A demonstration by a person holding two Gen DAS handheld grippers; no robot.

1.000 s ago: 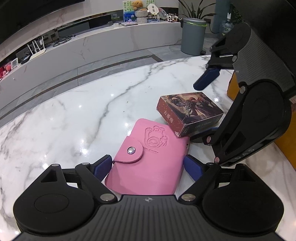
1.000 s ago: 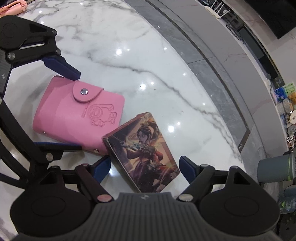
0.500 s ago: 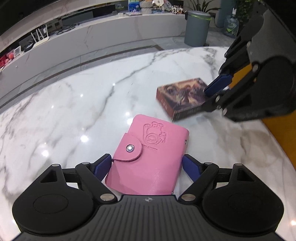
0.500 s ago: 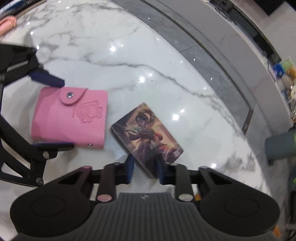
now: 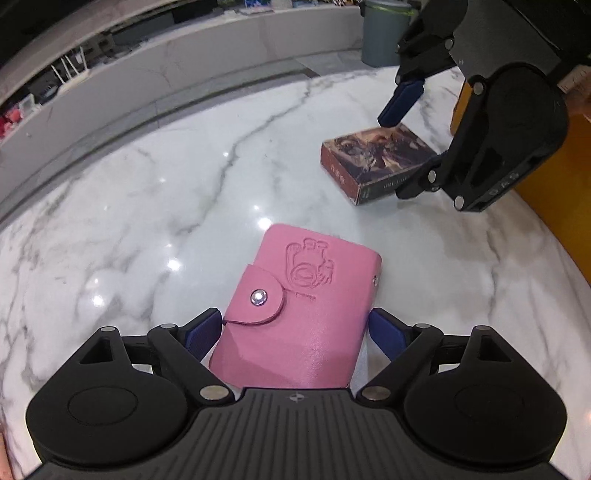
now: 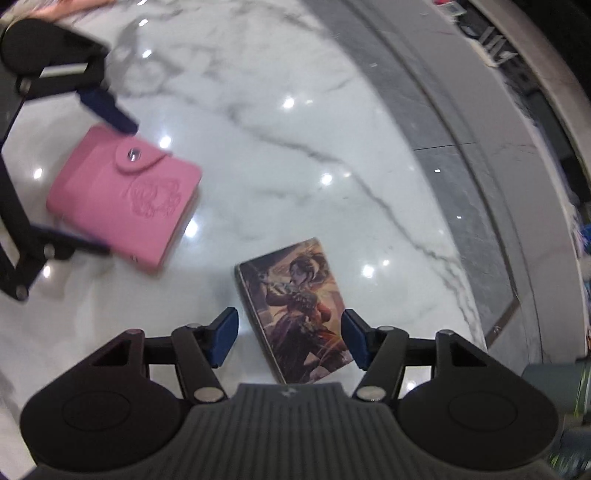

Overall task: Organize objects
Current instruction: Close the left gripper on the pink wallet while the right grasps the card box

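Note:
A pink snap-flap card wallet (image 5: 303,306) lies flat on the white marble table (image 5: 147,229). My left gripper (image 5: 295,332) straddles its near end. The jaws are opening, the blue pads close beside the wallet's two edges without squeezing it. An illustrated card box (image 6: 295,306) lies to the right, apart from the wallet (image 6: 122,199). My right gripper (image 6: 290,336) stands over the box, its jaws opening, with a gap showing at the left pad. Each wrist view shows the other tool: the right gripper (image 5: 406,147) over the box (image 5: 373,155), the left gripper (image 6: 96,173) around the wallet.
An orange-yellow object (image 5: 546,177) stands at the table's right edge behind the right gripper. Beyond the table's curved rim run a grey floor strip and a long pale counter (image 5: 184,62). A grey bin (image 5: 384,33) stands on the floor.
The right gripper, nearly shut at the box's near end half a second ago, now has its pads spread around the box. The box lies farther from the wallet than a second ago.

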